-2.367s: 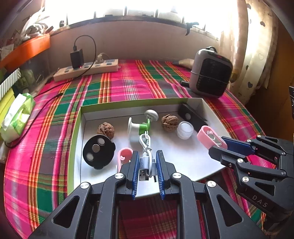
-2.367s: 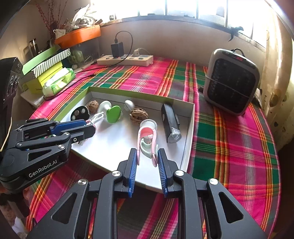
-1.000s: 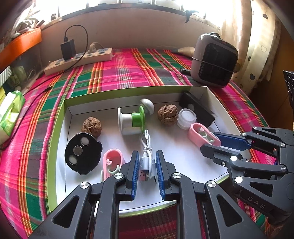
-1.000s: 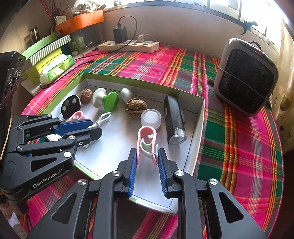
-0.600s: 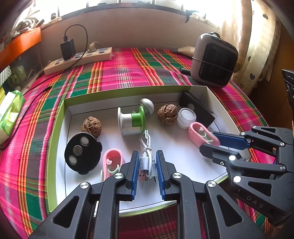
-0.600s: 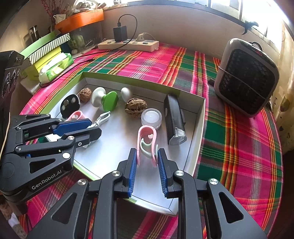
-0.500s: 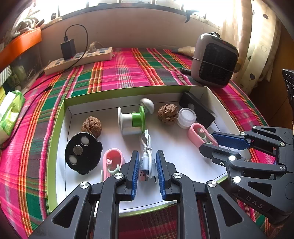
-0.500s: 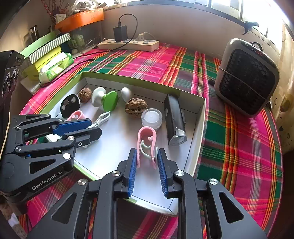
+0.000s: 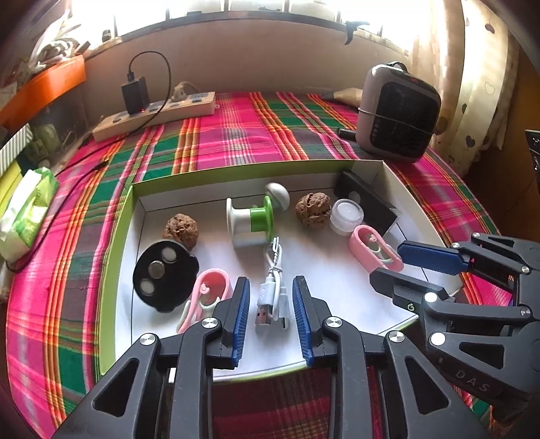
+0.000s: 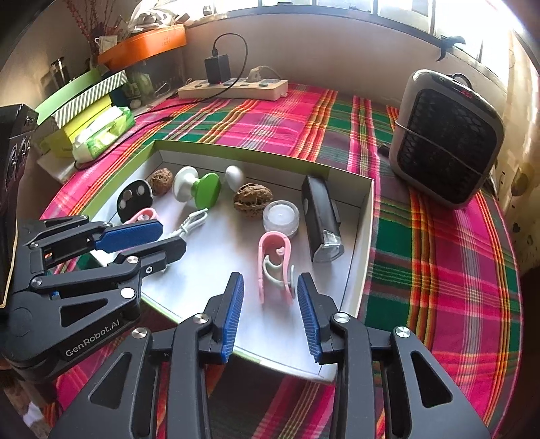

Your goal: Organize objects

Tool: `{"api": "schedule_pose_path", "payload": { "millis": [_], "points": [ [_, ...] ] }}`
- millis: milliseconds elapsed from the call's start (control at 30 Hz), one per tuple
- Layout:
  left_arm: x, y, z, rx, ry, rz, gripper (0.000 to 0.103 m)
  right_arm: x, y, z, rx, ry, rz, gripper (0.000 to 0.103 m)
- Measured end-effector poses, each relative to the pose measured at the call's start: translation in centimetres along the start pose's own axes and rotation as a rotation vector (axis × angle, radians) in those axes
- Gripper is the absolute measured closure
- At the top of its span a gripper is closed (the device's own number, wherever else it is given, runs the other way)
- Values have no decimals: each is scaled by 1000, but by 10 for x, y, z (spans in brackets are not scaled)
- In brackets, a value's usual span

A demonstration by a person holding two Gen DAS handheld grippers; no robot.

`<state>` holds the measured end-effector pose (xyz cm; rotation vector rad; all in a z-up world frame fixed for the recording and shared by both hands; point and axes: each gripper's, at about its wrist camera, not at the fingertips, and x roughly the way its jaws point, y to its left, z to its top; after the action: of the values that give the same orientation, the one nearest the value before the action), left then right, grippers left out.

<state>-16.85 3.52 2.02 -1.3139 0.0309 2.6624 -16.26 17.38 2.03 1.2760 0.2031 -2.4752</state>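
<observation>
Two releases under way | left gripper (image 9: pixel 271 312) fingers just parted, white cable (image 9: pixel 274 293) lying loose between them in box (image 9: pixel 222 172) | right gripper (image 10: pixel 269 312) likewise, around pink clip (image 10: pixel 275 266) | lift straight up, avoid snagging

Tissue pack (image 9: pixel 25 209) cut by left edge

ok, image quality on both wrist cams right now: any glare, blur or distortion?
Left wrist view: window strip along the top blown out white, straight green-edged white cardboard tray rim bowed by the fisheye, corners vignetted dark. Right wrist view: same blown-out window, white tray floor bright but readable; both sharp, no motion blur.
</observation>
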Motion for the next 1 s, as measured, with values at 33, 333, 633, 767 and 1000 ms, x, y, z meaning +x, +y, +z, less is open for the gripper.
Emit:
{"api": "schedule_pose_path", "payload": {
  "millis": [33, 333, 633, 767, 1000],
  "points": [
    [-2, 0, -1, -2, -4, 6, 77, -2, 0, -1, 7, -8, 1, 68],
    [-19, 3, -8, -27, -37, 19, 75, -15, 6, -9, 54, -66, -10, 58],
    [-36, 1, -19, -34, -69, 33, 75, -31, 15, -20, 80, -119, -47, 58],
    [-47, -1, -24, -31, -91, 38, 75, -39, 19, -26, 94, -141, -60, 58],
    [-61, -4, -38, -32, -111, 35, 75, -55, 30, -36, 97, -180, -68, 54]
  ]
}}
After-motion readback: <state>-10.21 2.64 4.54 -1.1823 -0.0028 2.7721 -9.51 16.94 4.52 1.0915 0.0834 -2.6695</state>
